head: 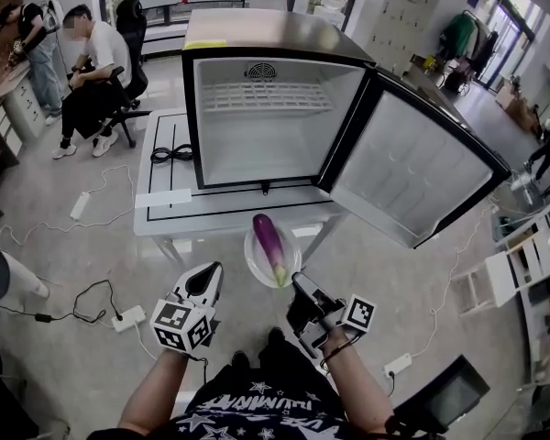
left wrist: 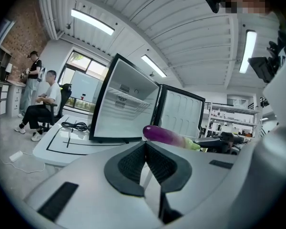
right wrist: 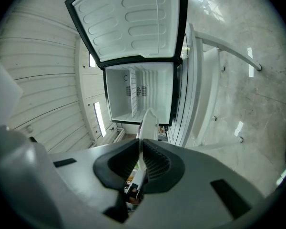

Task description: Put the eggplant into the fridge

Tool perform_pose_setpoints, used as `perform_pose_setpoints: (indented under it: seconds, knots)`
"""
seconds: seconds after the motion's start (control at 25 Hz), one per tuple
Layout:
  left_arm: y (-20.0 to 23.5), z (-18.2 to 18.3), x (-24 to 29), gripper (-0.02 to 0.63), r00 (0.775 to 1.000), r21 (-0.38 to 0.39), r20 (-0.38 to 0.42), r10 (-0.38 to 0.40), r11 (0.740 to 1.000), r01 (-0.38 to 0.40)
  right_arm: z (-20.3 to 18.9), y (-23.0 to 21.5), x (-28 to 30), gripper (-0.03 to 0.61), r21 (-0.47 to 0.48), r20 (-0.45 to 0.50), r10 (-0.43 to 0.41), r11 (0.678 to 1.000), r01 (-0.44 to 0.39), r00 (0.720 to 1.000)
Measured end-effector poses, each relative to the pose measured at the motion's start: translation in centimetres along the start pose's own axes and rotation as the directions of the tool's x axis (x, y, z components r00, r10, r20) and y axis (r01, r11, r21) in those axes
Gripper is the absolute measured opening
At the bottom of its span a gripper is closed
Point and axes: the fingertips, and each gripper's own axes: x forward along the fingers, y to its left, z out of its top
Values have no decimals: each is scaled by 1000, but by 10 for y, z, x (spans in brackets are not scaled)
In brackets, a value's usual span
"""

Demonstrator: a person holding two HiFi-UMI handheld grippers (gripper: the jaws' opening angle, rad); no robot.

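In an open workshop room, a glossy grey floor (head: 55,255) is strewn with cables. I look down on a low white table (head: 165,211) carrying a black-framed fridge (head: 257,44). Its door (head: 412,168) is swung wide to the right, and its smooth white interior holds a wire shelf (head: 266,97). Just in front of the table, the eggplant (head: 269,242) lies on a thin, round, translucent white plate (head: 254,259). Its purple end points toward the fridge and its green stem end toward me, long axis running near to far. My right gripper (head: 298,280) is clamped on the plate's near rim; my left gripper (head: 211,273) presses its ribbed black pads together on nothing, beside the plate
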Motion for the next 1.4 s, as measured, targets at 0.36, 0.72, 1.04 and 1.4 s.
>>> perform_pose_setpoints:
  seconds: [0.36,0.72,1.04,1.4]
  knots:
    - [19,9,8,9,1000,-8,11,27,1000,-27,11,-3,31,25,3,-25,7,1000,-7,1000]
    - [55,23,45,9,998,-7,14,64,998,-64,41,-15,85,25,19,-66,24,1000,-23,997]
    - [79,35,88,9,997,-6,10,80,997,-80,80,-29,120,25,25,-74,23,999,-21,997]
    - [99,55,130,9,994,5,23,104,995,-104,116,-33,159,25,37,-102,44,998,-41,994]
